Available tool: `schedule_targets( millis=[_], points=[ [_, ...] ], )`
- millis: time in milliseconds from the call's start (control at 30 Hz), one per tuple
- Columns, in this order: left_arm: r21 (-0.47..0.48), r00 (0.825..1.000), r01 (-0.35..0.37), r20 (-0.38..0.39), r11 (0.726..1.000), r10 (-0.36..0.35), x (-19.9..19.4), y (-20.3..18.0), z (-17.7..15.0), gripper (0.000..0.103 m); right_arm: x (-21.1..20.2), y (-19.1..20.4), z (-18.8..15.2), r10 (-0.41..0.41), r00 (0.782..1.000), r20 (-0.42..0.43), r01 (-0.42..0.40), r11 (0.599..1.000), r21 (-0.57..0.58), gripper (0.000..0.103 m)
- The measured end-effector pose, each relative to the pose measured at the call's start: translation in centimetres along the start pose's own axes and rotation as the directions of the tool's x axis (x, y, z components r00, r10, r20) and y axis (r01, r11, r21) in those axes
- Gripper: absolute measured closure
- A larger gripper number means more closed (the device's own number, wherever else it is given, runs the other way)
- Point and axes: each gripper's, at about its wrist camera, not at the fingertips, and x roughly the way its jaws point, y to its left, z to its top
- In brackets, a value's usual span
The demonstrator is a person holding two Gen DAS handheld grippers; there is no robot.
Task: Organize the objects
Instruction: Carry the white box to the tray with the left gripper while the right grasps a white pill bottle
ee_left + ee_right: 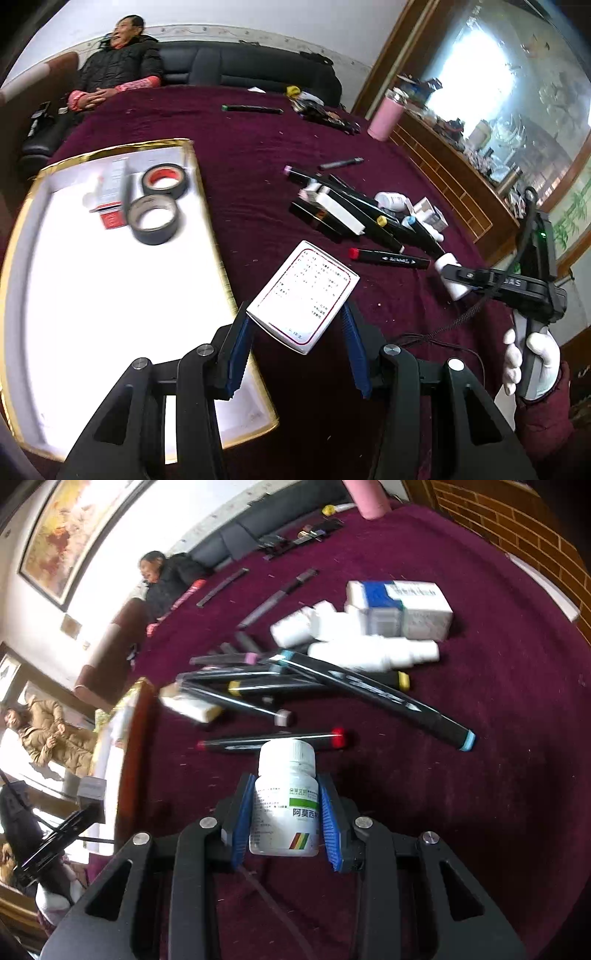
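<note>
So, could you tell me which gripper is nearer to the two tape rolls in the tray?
Left. The left gripper, holding a small box, hangs at the tray's edge, near the tape rolls. The right gripper is across the marker pile, holding a white bottle.

tape rolls motion-blurred, pink cup cropped by top edge

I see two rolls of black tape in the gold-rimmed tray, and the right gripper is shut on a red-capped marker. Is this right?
Not quite. The right gripper is shut on a white pill bottle; the red-capped marker lies on the cloth beyond it, as the right wrist view shows. The two tape rolls do lie in the gold-rimmed tray.
</note>
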Motion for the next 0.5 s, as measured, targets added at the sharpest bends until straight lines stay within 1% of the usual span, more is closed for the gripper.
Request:
schedule_targets(
  millis=[133, 267, 367, 500],
  points=[
    [-0.039, 0.999, -0.024, 0.024, 0.999, 0.025, -1.5, 2.1, -0.2, 0.062, 0.0, 3.7, 0.6, 0.047, 0.999, 0.009, -0.047, 0.996, -0.08, 0.071],
    [-0.09, 0.997, -0.059, 0.048, 0.994, 0.063, -2.7, 5.1, 0.2, 0.062, 2.0, 7.9, 1.5, 0.051, 0.999, 0.003, -0.049, 0.983, -0.176, 0.071],
    [-0.119, 0.992, -0.103, 0.06, 0.988, 0.11, -3.5, 7.7, 1.0, 0.062, 3.9, 11.2, 2.4, 0.072, 0.997, -0.014, -0.074, 0.97, -0.233, 0.071],
    [-0.175, 0.986, -0.146, 0.055, 0.974, 0.157, -3.8, 12.0, 2.7, 0.062, 6.5, 15.7, 3.3, 0.125, 0.99, -0.064, -0.139, 0.948, -0.286, 0.071]
  ],
)
